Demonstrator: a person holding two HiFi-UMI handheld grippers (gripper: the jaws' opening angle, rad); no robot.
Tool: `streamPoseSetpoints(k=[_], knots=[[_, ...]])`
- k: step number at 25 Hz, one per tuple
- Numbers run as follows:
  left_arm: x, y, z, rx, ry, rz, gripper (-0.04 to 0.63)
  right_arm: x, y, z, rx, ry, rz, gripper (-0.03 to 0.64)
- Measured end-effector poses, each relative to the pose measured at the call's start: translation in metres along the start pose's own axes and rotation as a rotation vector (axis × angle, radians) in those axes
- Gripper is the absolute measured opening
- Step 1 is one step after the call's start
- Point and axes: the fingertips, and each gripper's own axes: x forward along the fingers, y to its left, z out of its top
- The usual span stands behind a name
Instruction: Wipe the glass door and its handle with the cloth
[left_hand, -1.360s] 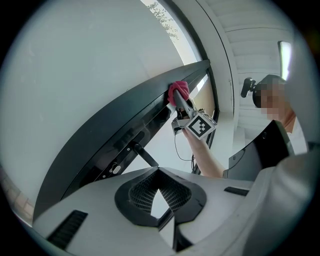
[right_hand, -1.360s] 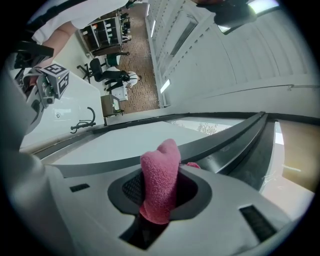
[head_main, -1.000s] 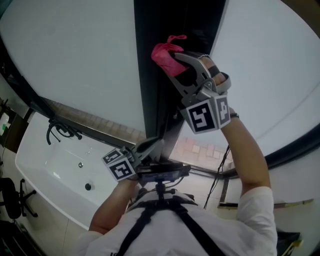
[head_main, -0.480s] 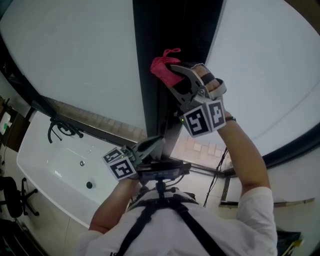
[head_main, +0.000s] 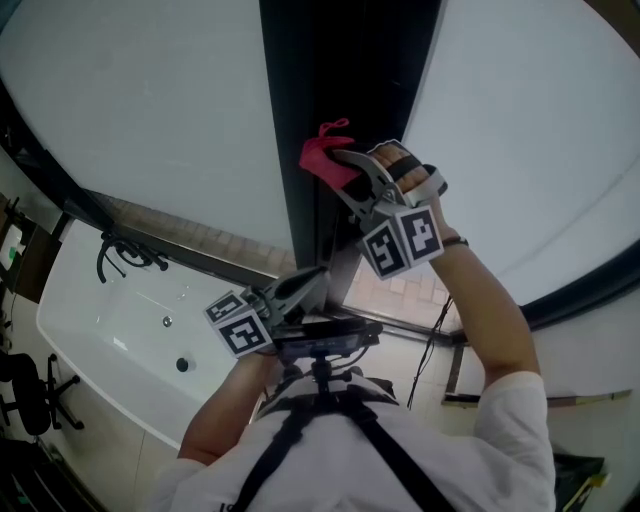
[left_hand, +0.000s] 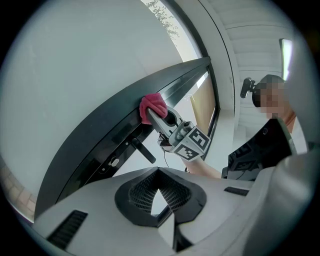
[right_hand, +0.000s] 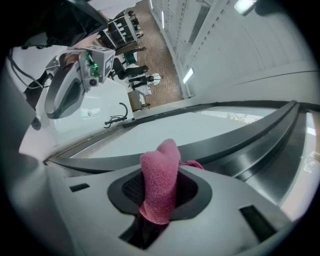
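My right gripper (head_main: 345, 175) is shut on a pink cloth (head_main: 322, 158) and presses it against the dark vertical frame (head_main: 345, 80) of the glass door, between two pale glass panes (head_main: 160, 110). In the right gripper view the cloth (right_hand: 160, 185) bulges out from between the jaws of that gripper (right_hand: 162, 170). My left gripper (head_main: 300, 290) hangs lower, near my chest, shut and holding nothing. Its own view shows the dark lever handle (left_hand: 142, 150) on the frame, below the cloth (left_hand: 152, 106), with the gripper (left_hand: 158, 170) well short of it.
A white bathtub (head_main: 110, 340) with a dark faucet (head_main: 125, 262) lies below left. A black chair (head_main: 25, 400) stands at the far left. Cables (head_main: 440, 350) hang at the lower right, by the tiled floor.
My right gripper has slid the cloth down the dark door frame, toward me. The left gripper has stayed put.
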Motion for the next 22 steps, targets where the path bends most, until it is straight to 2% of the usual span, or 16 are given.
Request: streamPoseSetpoints(k=[6, 9, 11, 13, 15, 18, 22], knots=[[-0.002, 0.003, -0.009, 0.000, 0.006, 0.008, -0.008, -0.003, 0.033, -0.009, -0.021, 0.036, 0.068, 0.095], [-0.001, 0.001, -0.006, -0.001, 0.003, 0.008, -0.009, -0.008, 0.029, -0.005, -0.035, 0.050, 0.079, 0.095], [-0.001, 0.001, -0.001, -0.003, -0.001, 0.010, -0.008, -0.015, 0.017, 0.004, -0.018, 0.042, 0.050, 0.095], [-0.003, 0.005, -0.001, -0.006, -0.003, 0.014, -0.008, -0.026, 0.009, 0.014, 0.069, 0.022, 0.017, 0.095], [-0.007, 0.009, -0.006, -0.008, -0.003, 0.020, -0.008, -0.040, 0.017, 0.019, 0.216, 0.002, 0.010, 0.095], [-0.010, 0.013, -0.016, -0.010, -0.002, 0.035, -0.008, -0.058, 0.046, 0.016, 0.435, -0.013, 0.035, 0.095], [-0.017, 0.018, -0.015, -0.013, -0.010, 0.061, -0.008, -0.063, 0.090, 0.002, 0.661, 0.014, 0.071, 0.097]])
